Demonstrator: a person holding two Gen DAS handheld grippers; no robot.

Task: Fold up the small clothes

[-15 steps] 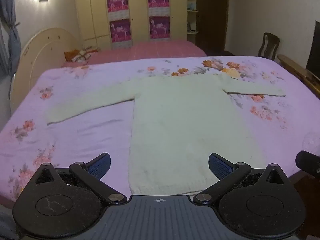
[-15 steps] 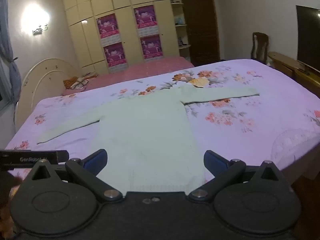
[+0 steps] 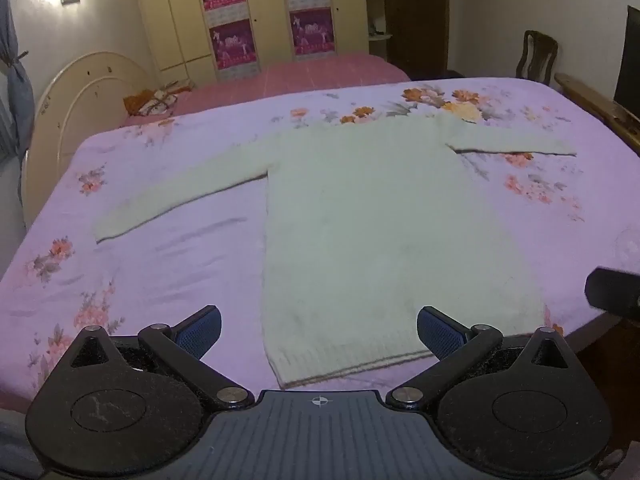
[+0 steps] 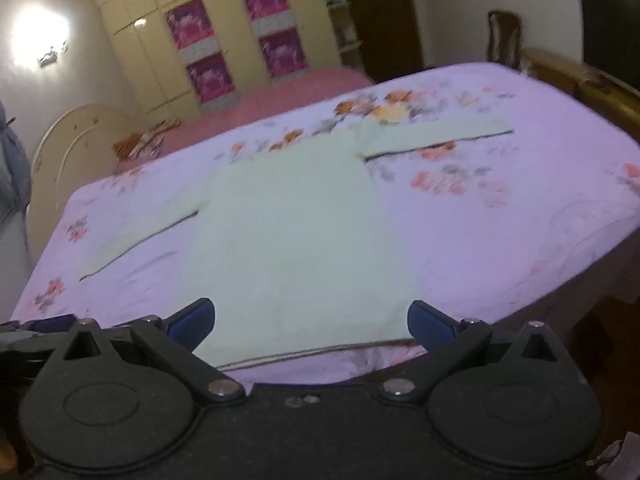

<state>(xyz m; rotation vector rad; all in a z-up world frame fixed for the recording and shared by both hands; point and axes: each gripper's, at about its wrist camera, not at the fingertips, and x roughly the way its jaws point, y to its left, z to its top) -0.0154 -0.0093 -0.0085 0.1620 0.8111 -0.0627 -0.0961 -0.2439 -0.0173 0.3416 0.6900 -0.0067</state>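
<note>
A pale cream long-sleeved sweater [image 3: 376, 220] lies flat on the bed, both sleeves spread out to the sides and its ribbed hem nearest me. My left gripper [image 3: 319, 330] hovers wide open above the hem's left part, with nothing between its blue pads. In the right wrist view the same sweater [image 4: 288, 240] fills the middle of the bed. My right gripper [image 4: 311, 322] stands open over the hem's right part, also holding nothing. The right gripper's dark body [image 3: 614, 292] shows at the left wrist view's right edge.
The bed wears a lilac floral sheet [image 3: 160, 264]. A cream headboard [image 3: 76, 120] stands at the left and a wooden footboard [image 4: 580, 84] at the right. Behind are a pink-covered bed [image 3: 304, 76], a wardrobe, a wooden chair [image 3: 538, 56] and a dark screen.
Both grippers have come closer to the sweater's hem. The right wrist view has tilted and is blurred. Both stay open.
</note>
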